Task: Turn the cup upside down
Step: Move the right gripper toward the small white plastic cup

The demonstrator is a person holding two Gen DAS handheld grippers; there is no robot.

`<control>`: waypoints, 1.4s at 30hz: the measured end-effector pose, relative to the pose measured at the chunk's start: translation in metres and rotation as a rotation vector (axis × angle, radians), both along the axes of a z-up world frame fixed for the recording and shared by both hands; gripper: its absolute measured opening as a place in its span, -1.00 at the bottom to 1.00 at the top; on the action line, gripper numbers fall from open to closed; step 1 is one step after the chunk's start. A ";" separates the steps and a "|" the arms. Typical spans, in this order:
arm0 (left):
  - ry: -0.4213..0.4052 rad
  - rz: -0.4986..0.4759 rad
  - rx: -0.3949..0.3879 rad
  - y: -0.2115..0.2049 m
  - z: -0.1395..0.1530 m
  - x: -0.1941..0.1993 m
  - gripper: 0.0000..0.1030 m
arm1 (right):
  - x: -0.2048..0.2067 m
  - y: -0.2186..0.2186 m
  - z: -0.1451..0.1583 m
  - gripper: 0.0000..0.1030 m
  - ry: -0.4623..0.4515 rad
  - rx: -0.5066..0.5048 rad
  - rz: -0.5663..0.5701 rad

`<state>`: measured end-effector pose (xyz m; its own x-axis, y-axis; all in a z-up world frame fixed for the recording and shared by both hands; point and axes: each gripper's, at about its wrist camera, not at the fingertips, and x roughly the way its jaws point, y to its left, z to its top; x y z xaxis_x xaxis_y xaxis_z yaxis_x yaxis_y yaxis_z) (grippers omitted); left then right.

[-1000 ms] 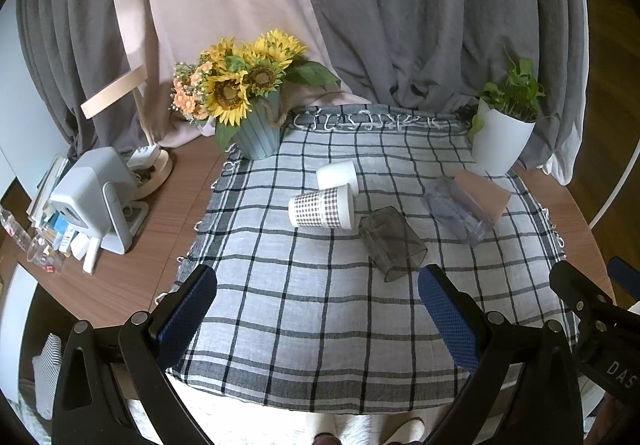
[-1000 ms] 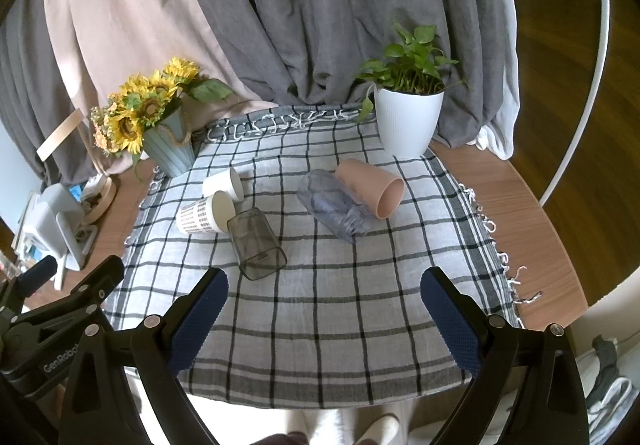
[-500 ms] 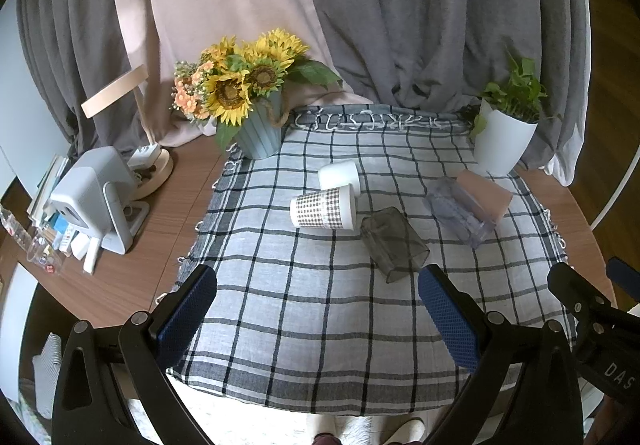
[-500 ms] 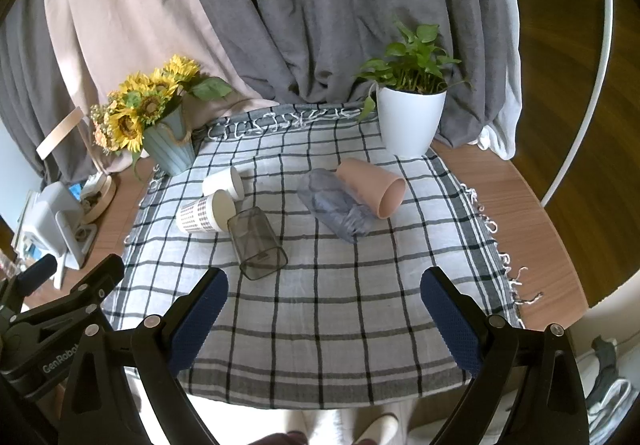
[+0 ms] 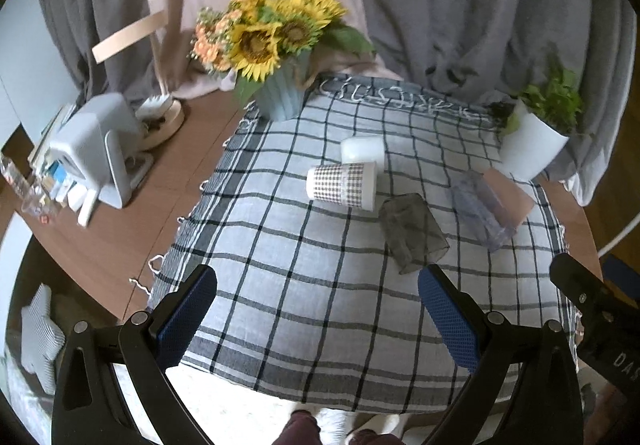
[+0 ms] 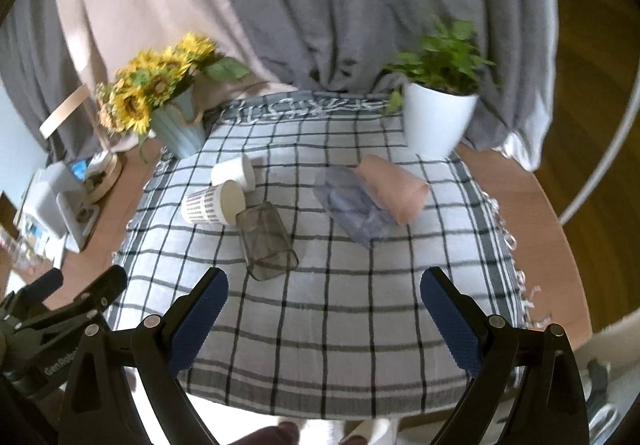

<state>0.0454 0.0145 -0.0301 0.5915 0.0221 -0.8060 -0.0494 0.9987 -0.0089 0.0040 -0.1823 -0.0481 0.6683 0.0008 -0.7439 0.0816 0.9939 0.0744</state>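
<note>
Several cups lie on their sides on a checked cloth [image 5: 304,285]. A patterned paper cup [image 5: 342,185] and a white cup [image 5: 362,149] lie left of centre. A dark clear cup [image 5: 412,232] lies in the middle, also in the right wrist view [image 6: 266,240]. A bluish clear cup [image 6: 352,207] and a pink cup [image 6: 392,189] lie to the right. My left gripper [image 5: 318,319] is open and empty above the cloth's near edge. My right gripper [image 6: 324,319] is open and empty, also near the front edge.
A sunflower vase [image 5: 280,93] stands at the cloth's back left. A white potted plant [image 6: 436,117] stands at the back right. A white device [image 5: 96,153] and small clutter sit on the wooden table [image 5: 120,233] at the left. Grey curtains hang behind.
Both grippers have moved slightly forward and lower toward the table; the cups look a little nearer. No cup has moved. Both grippers stay open.
</note>
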 end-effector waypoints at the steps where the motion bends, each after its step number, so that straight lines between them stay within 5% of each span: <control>1: 0.008 0.010 -0.005 0.002 -0.001 0.005 0.99 | 0.007 0.002 0.001 0.89 0.010 0.006 0.024; 19: 0.036 0.140 0.112 0.052 -0.010 0.094 0.99 | 0.163 0.079 0.013 0.89 0.144 -0.109 0.286; 29: 0.116 0.310 0.132 0.078 -0.035 0.139 0.99 | 0.236 0.154 0.005 0.89 0.297 -0.392 0.500; 36: 0.155 0.421 0.138 0.080 -0.051 0.156 0.99 | 0.278 0.195 -0.032 0.89 0.484 -0.585 0.717; 42: 0.182 0.487 0.112 0.082 -0.061 0.168 0.99 | 0.302 0.212 -0.053 0.89 0.585 -0.653 0.829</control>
